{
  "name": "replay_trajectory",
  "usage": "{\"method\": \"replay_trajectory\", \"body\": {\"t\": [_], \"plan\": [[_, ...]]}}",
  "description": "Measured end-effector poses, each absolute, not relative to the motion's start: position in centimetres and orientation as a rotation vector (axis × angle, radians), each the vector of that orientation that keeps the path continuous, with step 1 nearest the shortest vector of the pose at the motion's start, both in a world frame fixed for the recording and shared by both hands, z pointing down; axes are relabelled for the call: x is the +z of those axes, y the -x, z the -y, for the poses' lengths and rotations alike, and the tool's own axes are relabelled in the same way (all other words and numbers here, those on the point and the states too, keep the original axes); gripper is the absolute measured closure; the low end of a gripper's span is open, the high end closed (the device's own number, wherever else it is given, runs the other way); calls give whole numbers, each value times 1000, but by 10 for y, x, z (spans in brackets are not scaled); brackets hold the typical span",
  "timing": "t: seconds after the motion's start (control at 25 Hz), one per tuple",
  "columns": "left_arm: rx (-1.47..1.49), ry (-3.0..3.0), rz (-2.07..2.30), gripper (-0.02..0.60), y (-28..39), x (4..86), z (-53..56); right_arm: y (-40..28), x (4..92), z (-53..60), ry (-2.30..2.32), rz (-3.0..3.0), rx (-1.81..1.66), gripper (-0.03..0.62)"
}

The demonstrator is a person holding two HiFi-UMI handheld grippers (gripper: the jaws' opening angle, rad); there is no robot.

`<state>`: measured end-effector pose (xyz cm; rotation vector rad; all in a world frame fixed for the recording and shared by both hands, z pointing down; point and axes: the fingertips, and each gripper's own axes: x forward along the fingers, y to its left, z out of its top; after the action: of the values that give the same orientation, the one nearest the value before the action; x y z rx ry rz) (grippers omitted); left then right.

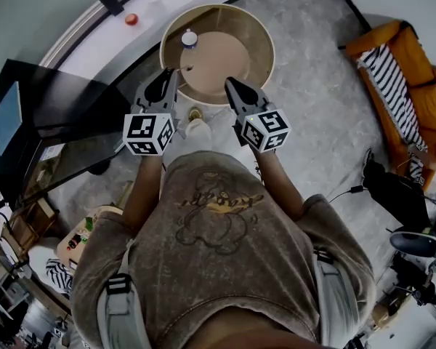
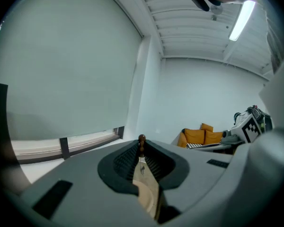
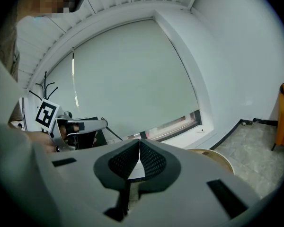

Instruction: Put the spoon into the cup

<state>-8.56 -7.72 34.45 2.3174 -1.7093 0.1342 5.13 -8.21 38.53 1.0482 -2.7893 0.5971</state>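
left gripper [image 2: 141,149]: pinching the spoon [image 2: 141,139]. the brown knob end sticks out just past the tips, and the pale wooden part runs back between the pads toward the camera. right gripper [image 3: 140,145]: pads pressed together at the tips, holding nothing.

in the head view both grippers sit side by side, apart from each other, with their tips at the near rim of the round desk [image 1: 260,41], left one over the near-left edge.

containers: one white cup [image 1: 190,38], upright on the far-left part of the desk top. it's beyond the left gripper's tips and not touching them. contents too small to tell. spoon is in the left gripper, not in the cup.

edges: the desk has a raised pale rim all round a tan top. the cup stands near the rim on the far-left side.

room: the tan top lies open to the right of the cup. grey floor [image 1: 316,75] is right of the desk and the orange sofa [image 1: 414,49] is well apart on that side. black furniture [image 1: 58,104] is close on the left, with the white window ledge [image 1: 80,29] behind it.
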Motion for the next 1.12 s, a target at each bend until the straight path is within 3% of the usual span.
{"method": "replay_trajectory", "body": {"t": [1.12], "plan": [[159, -2420, 1577, 531, 122, 340, 224, -1, 387, 215, -1163, 2739, 641, 576]]}}
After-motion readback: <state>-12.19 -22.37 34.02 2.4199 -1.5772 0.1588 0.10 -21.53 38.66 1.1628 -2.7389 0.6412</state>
